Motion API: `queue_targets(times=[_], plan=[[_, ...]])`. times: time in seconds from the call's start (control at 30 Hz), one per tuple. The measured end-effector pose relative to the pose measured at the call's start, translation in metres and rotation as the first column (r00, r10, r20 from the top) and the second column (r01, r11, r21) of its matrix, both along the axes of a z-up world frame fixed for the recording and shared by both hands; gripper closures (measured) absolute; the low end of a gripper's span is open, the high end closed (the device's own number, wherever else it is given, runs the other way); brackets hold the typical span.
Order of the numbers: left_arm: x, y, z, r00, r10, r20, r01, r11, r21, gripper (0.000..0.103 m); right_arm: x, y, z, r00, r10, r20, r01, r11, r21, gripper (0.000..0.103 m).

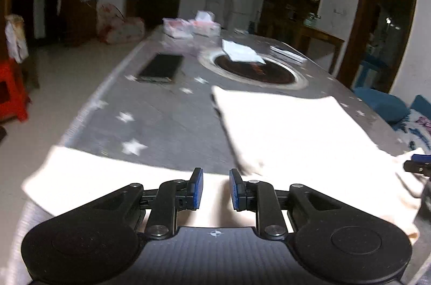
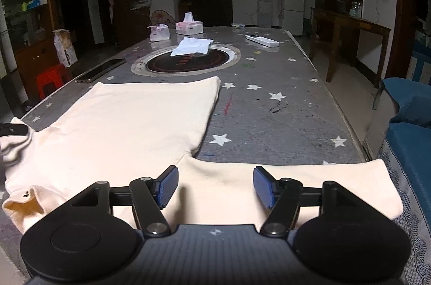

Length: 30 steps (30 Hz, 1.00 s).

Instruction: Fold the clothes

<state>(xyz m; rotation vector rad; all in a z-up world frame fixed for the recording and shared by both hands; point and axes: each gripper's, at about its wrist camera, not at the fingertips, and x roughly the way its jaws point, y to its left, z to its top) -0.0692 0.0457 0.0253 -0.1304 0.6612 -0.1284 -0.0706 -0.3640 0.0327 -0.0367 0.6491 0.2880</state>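
Looking along the left gripper (image 1: 216, 189): jaws slightly parted, empty, above a sleeve of the cream shirt (image 1: 291, 128) spread ahead on the table (image 1: 167, 118). Right view: right gripper (image 2: 215, 186) jaws spread wide over the other sleeve.

A cream long-sleeved top (image 2: 129, 120) lay flat on the table, its body stretching away toward the far end with its hem farthest off. One sleeve (image 2: 296, 185) reached out to the right along the near edge, and the other sleeve (image 1: 89, 171) reached out to the left. The fabric bunched slightly at the near left corner.
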Motion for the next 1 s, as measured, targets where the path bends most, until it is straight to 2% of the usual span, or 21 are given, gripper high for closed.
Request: queue_targets(times=[0.1, 0.37, 0.43, 0.5, 0.63, 0.73, 0.9, 1.0], plan=[[0.002, -0.003, -0.008, 1.0, -0.009, -0.017, 0.009, 1.0, 0.012, 0.081, -0.001, -0.003, -0.002, 1.0, -0.007, -0.004, 0.007, 1.0, -0.001, 0.036], [-0.004, 0.011, -0.009, 0.997, 0.08, -0.008, -0.078, 0.99, 0.12, 0.079, -0.004, -0.01, -0.004, 1.0, -0.022, -0.009, 0.022, 1.0, 0.005, 0.035], [-0.006, 0.014, -0.006, 0.994, 0.107, -0.012, -0.105, 0.987, 0.122, 0.08, -0.005, -0.009, -0.005, 1.0, -0.021, -0.013, 0.021, 1.0, 0.007, 0.035], [-0.011, 0.01, 0.002, 0.996, 0.092, 0.008, -0.092, 0.991, 0.095, 0.08, -0.007, -0.007, -0.005, 1.0, -0.008, -0.017, 0.008, 1.0, 0.008, 0.034], [-0.022, -0.016, 0.014, 0.999, -0.017, 0.049, 0.015, 0.999, 0.038, 0.079, -0.015, 0.004, -0.002, 0.998, 0.056, -0.015, -0.056, 0.998, -0.002, 0.034], [-0.028, -0.044, 0.013, 0.991, -0.128, 0.041, 0.127, 0.991, 0.031, 0.079, -0.024, 0.019, 0.001, 0.99, 0.138, 0.001, -0.138, 0.99, -0.021, 0.033], [-0.039, -0.084, 0.005, 0.953, -0.301, 0.038, 0.3, 0.953, 0.045, 0.079, -0.038, 0.05, 0.004, 0.957, 0.289, 0.029, -0.287, 0.956, -0.057, 0.033], [-0.048, -0.102, -0.001, 0.926, -0.376, 0.027, 0.372, 0.923, 0.093, 0.079, -0.045, 0.067, 0.001, 0.933, 0.36, 0.028, -0.356, 0.931, -0.085, 0.033]])
